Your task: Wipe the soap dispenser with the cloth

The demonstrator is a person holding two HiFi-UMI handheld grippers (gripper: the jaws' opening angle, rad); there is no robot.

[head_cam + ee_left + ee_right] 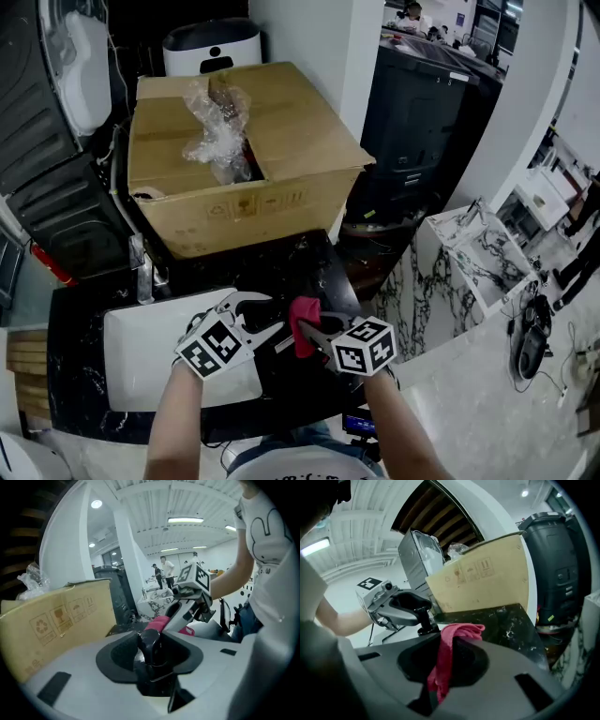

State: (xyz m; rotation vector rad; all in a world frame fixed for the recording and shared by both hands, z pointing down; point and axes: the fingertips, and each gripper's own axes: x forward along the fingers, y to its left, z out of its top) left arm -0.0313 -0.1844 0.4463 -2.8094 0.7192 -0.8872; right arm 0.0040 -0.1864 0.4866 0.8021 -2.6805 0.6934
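**Hazards**

1. Slip. My left gripper (253,314) has its jaws partly closed on the glossy black plastic soap dispenser (151,646), clamped round its upper part. I expect the slick surface to twist or slide in the pads if the wipe presses sideways.
2. Drop. The dispenser is held in the air above the edge of the white rectangular sink basin (141,347) and the black marbled counter (309,258). A lost grip would probably mean a fall onto one of them.
3. Cloth loss. My right gripper (450,663) is closed on the pink-red woven cloth (461,631), pinching one fold. The rest is bunched above the jaws. A hard drag could pull it free.
4. Pump. Pressure from above may dispense soap.

**Condition of the dispenser**

It is dark and shiny, with a narrow neck. The cloth sits just beside its top. I cannot tell whether they touch.
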